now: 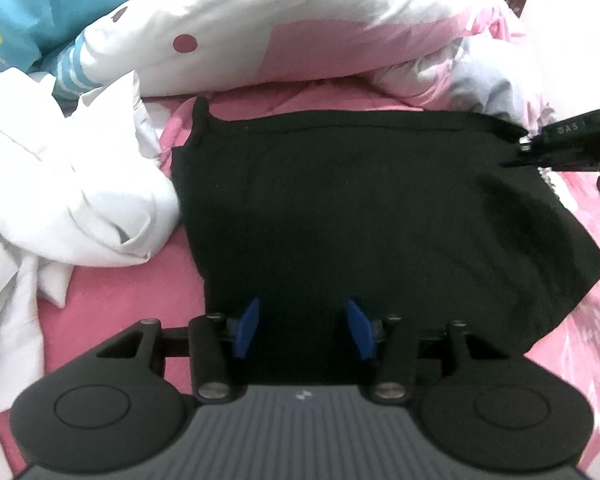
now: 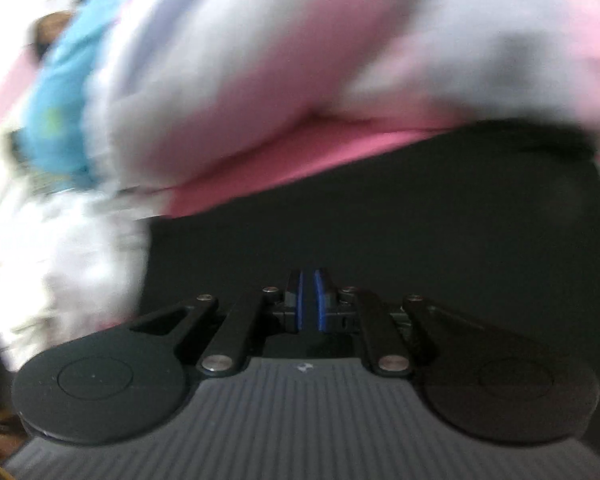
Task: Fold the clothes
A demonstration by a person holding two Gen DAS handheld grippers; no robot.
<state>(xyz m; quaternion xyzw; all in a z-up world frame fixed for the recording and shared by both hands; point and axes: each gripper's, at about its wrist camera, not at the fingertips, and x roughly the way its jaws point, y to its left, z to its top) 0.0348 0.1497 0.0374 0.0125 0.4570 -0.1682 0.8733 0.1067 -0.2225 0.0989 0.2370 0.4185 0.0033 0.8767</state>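
Looking at the left wrist view: black garment (image 1: 340, 208) fills mid-frame on the pink sheet (image 1: 112, 312), long axis left-right. Left gripper (image 1: 304, 330) wide open at the bottom edge, holding nothing; right gripper (image 1: 520, 152) is pinched on the upper-right corner, w/ fingers nearly together.

A bed covered in a pink sheet (image 1: 112, 304) is carrying a black garment (image 1: 340, 208), which is lying spread flat across its middle. A crumpled white garment (image 1: 60, 184) is sitting just left of it, touching its edge. A bunched white-and-pink quilt (image 1: 300, 32) is piling up along the far side, and a blue patterned fabric (image 1: 16, 20) is showing in the far left corner.
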